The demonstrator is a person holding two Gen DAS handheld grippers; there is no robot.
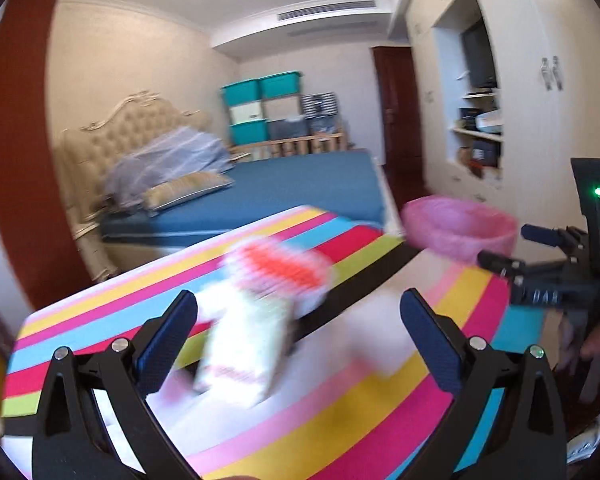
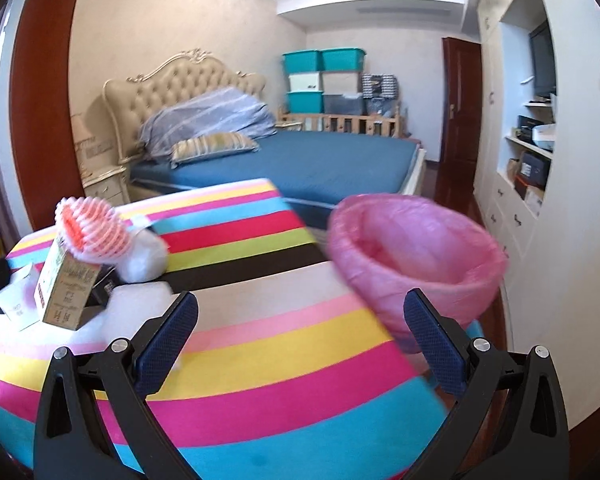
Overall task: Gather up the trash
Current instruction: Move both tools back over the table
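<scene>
A: Where does the trash sit against the left claw?

B: The left gripper [image 1: 298, 330] has its jaws spread wide, nothing between the pads. Just ahead of it, on the striped cloth [image 1: 372, 396], stands a small carton [image 1: 246, 354], blurred in the left wrist view. It lies in front of the gap, closer to the left finger [image 1: 168, 340] than to the right one. Whether it touches that finger I cannot tell; the blur hides it.

A: And behind the carton?

B: An orange-and-white foam net [image 1: 282, 266] leans over the carton's top, also smeared. The right wrist view shows both more sharply: the carton [image 2: 66, 286] tilted, the foam net [image 2: 90, 230] resting against its upper edge, and a white crumpled bag [image 2: 146, 258] just beside them.

A: The right claw?

B: The right gripper [image 2: 300, 332] is likewise wide open and holds nothing. The trash pile is well off to its left. The pink-lined bin [image 2: 416, 256] stands just ahead of its right finger [image 2: 436, 344], at the cloth's far right edge.

A: Is the bin seen from the left side too?

B: Yes, the bin [image 1: 460, 232] shows to the right, with the right gripper [image 1: 512, 252] in front of it, apart from the carton.
</scene>
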